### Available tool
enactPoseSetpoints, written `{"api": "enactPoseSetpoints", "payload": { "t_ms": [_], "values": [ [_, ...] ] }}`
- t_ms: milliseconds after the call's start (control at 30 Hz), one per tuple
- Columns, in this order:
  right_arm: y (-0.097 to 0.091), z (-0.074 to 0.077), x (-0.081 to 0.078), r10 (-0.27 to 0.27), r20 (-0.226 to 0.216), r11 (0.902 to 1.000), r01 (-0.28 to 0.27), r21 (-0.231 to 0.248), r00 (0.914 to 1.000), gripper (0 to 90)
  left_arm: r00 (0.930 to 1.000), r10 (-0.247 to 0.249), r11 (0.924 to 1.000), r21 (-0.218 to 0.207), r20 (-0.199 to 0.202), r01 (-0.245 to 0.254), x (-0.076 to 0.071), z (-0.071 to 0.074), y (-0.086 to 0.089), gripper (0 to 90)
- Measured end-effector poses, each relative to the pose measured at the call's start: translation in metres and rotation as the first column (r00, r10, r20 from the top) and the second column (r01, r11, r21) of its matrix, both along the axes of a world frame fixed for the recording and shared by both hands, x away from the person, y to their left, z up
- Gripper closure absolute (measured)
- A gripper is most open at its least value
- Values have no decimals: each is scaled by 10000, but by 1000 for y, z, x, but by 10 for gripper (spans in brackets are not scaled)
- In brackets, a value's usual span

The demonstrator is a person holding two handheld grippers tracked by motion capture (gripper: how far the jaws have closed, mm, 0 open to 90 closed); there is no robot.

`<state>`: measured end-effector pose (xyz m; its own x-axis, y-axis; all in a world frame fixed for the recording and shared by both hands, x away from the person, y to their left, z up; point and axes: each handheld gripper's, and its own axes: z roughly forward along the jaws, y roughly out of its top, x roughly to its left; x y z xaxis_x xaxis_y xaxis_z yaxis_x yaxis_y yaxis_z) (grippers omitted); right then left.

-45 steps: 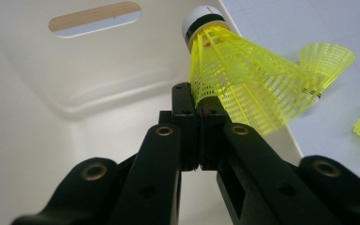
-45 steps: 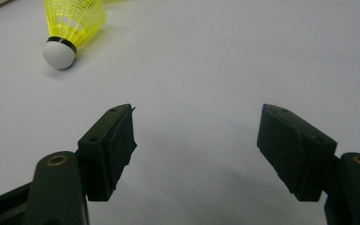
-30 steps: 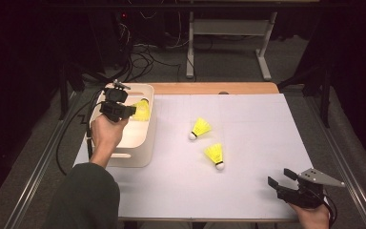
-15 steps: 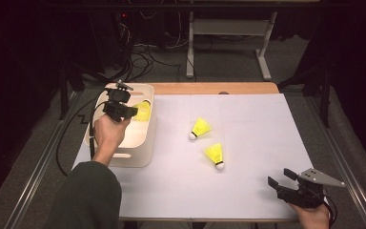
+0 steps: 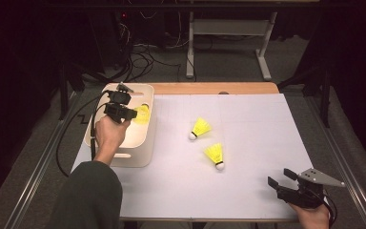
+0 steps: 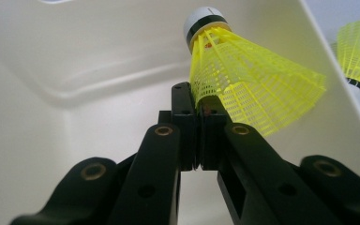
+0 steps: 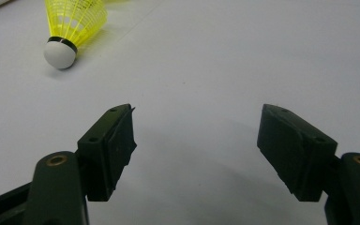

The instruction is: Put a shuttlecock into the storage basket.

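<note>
**Shuttlecock pinched over the bin, little changed**

Nothing much has shifted since a second ago: the left tool (image 5: 124,113) hangs over the white bin (image 5: 140,155) much as it did, and the right tool (image 5: 284,184) has stayed where it was at the near right corner of the surface (image 5: 257,124).

Nearest, the right tool rests low in the person's hand, its jaws spread wide with bare white surface between them. Just ahead of it and to its left in the right gripper view lies a yellow shuttlecock (image 7: 70,26), white cork toward the tool; from above this is the nearer shuttlecock (image 5: 215,155). Beyond it lies a second loose shuttlecock (image 5: 199,129), apart from the first.

Farther off at the left, the left tool's jaws are pressed together on the skirt of a third shuttlecock (image 6: 243,79), which juts up past the jaw tips, cork (image 6: 204,21) away from the tool. It sits inside the bin's walls, near the wall at that view's right.
</note>
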<state>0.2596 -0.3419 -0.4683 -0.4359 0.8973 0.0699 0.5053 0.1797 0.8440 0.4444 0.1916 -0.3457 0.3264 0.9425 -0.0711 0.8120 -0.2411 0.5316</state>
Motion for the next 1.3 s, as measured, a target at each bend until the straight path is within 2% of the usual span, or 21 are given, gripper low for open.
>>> {"api": "enactPoseSetpoints", "payload": {
  "t_ms": [300,400,467,567,667,800,933,1167,1300],
  "values": [
    [0,0,0,-2,0,10000,2,0,10000,283,9996,68,9999,134,-292,-64,2,-4,1,873],
    [0,0,0,-21,14,10000,21,-10,10000,283,9995,60,9999,121,-316,-57,2,-5,1,840],
    [0,0,0,-29,30,10000,29,-14,10000,283,9998,12,10000,85,-206,-11,1,-4,1,780],
    [0,0,0,-47,19,10000,47,1,10000,283,10000,-58,9994,341,-22,59,-2,-2,-1,680],
    [0,0,0,-48,21,10000,48,2,10000,283,9999,44,9996,271,147,-48,-5,0,0,599],
    [0,0,0,-55,20,10000,55,10,10000,283,9993,74,9999,125,377,-79,-8,4,3,534],
    [-1,0,0,-79,6,10000,79,24,10000,283,9989,49,9999,107,473,-55,-9,5,2,488],
    [1,0,3,-26,9,10000,26,27,10000,283,9972,-31,9999,-115,753,39,-12,8,-1,472],
    [0,0,2,-109,-9,9999,109,86,9999,283,9971,-88,9997,-218,750,104,-9,9,-2,465]
  ]
}}
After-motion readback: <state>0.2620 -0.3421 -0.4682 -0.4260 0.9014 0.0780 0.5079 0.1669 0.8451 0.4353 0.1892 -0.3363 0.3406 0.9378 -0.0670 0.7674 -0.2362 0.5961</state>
